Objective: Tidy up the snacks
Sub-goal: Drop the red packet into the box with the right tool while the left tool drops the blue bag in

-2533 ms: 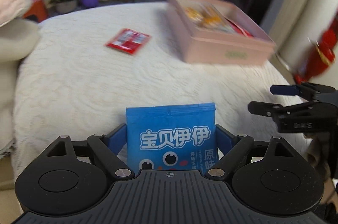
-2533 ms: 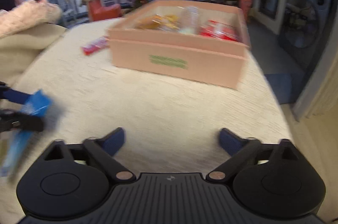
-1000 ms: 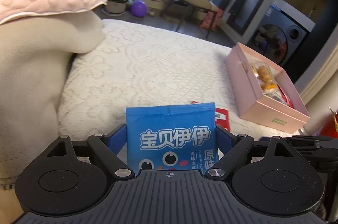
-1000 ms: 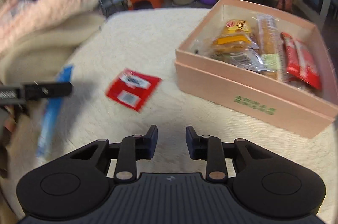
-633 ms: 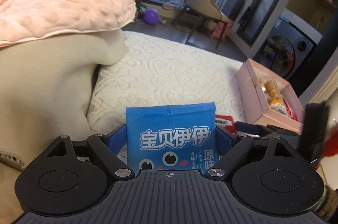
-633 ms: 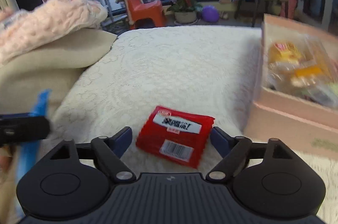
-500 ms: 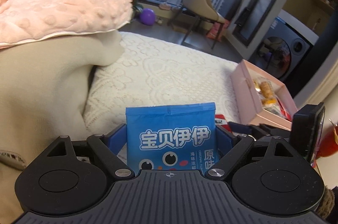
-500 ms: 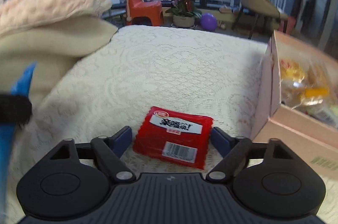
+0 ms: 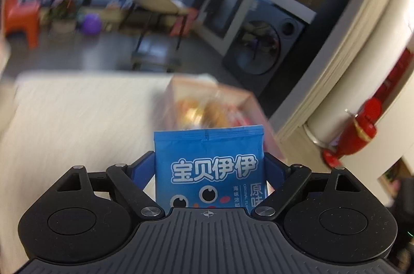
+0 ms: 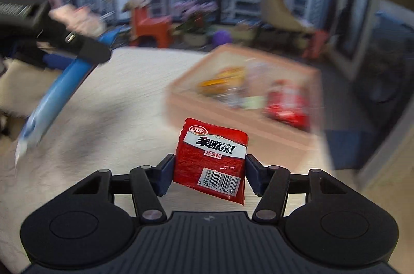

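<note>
I've got 2 snacks in the air. The red packet [image 10: 211, 160] sits between my right gripper [image 10: 209, 175] fingers, whose jaws are closing on its sides; the blue packet [image 9: 209, 168] is clamped upright in my left gripper [image 9: 209, 170]. Both point toward the pink box [image 10: 240, 119] on the white bedspread [image 10: 116, 106], already holding snacks, where I judge they belong.

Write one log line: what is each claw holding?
left claw: blue packet | right claw: closing on red packet | pink box: ahead
</note>
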### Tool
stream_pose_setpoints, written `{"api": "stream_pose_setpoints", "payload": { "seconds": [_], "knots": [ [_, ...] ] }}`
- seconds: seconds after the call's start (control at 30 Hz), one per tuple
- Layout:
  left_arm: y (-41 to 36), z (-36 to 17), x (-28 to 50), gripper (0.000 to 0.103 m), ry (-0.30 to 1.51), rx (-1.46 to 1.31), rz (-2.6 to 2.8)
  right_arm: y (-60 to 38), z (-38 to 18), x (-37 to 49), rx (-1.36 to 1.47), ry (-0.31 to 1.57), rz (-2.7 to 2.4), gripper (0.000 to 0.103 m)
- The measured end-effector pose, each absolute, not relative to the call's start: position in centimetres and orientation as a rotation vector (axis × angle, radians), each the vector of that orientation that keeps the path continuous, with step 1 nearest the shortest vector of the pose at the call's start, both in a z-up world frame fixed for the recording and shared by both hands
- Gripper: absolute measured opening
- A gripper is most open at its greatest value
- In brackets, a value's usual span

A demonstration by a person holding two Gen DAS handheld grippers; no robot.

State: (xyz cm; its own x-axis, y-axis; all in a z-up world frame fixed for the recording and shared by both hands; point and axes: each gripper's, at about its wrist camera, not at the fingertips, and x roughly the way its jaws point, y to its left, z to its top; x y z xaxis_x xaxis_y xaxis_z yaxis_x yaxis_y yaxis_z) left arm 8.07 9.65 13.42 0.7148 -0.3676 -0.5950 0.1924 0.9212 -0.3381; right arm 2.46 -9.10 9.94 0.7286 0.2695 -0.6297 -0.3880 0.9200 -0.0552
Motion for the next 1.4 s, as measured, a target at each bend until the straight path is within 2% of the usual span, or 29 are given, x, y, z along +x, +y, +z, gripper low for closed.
{"api": "stream_pose_setpoints", "payload": {
  "seconds": [0.13, 0.27, 0.43, 0.57, 0.77, 0.83, 0.9, 0.97, 1.1, 1.23, 1.33, 1.4],
  "knots": [
    [5.0, 14.8, 14.3, 0.091, 0.677, -0.206, -0.334, -13.5, 10.6, 3.3, -0.128, 0.627, 0.262, 0.058],
    [1.7, 13.7, 20.7, 0.091, 0.650, -0.213, -0.351, -16.0, 10.0, 4.6, -0.077, 0.629, 0.214, 0.058],
    [-0.7, 8.4, 26.1, 0.091, 0.815, -0.176, -0.313, -17.0, 8.8, 6.1, -0.051, 0.639, 0.193, 0.058],
    [0.0, 5.8, 26.6, 0.091, 0.872, -0.159, -0.325, -16.3, 8.6, 6.8, -0.072, 0.624, 0.200, 0.058],
    [2.8, 8.2, 26.8, 0.091, 0.831, -0.264, -0.350, -13.4, 9.3, 10.4, -0.096, 0.548, 0.257, 0.058],
    [2.9, 8.2, 27.8, 0.091, 0.891, -0.267, -0.344, -11.6, 9.1, 12.4, -0.111, 0.530, 0.258, 0.061],
    [2.7, 7.3, 28.3, 0.089, 0.975, -0.221, -0.354, -10.0, 8.1, 14.6, -0.133, 0.557, 0.286, 0.070],
    [2.7, 6.5, 28.3, 0.089, 1.000, -0.176, -0.344, -9.0, 6.8, 16.3, -0.154, 0.623, 0.292, 0.071],
    [2.8, 6.5, 27.4, 0.089, 0.925, -0.181, -0.359, -9.8, 5.8, 16.4, -0.091, 0.641, 0.293, 0.075],
    [3.0, 8.2, 26.9, 0.088, 0.778, -0.195, -0.308, -10.9, 6.3, 15.4, -0.053, 0.618, 0.328, 0.077],
    [2.6, 8.0, 27.5, 0.088, 0.864, -0.261, -0.407, -10.9, 6.6, 14.7, -0.063, 0.560, 0.299, 0.080],
    [2.7, 8.4, 26.7, 0.086, 0.817, -0.253, -0.401, -10.9, 6.9, 14.4, -0.058, 0.542, 0.286, 0.080]
  ]
}}
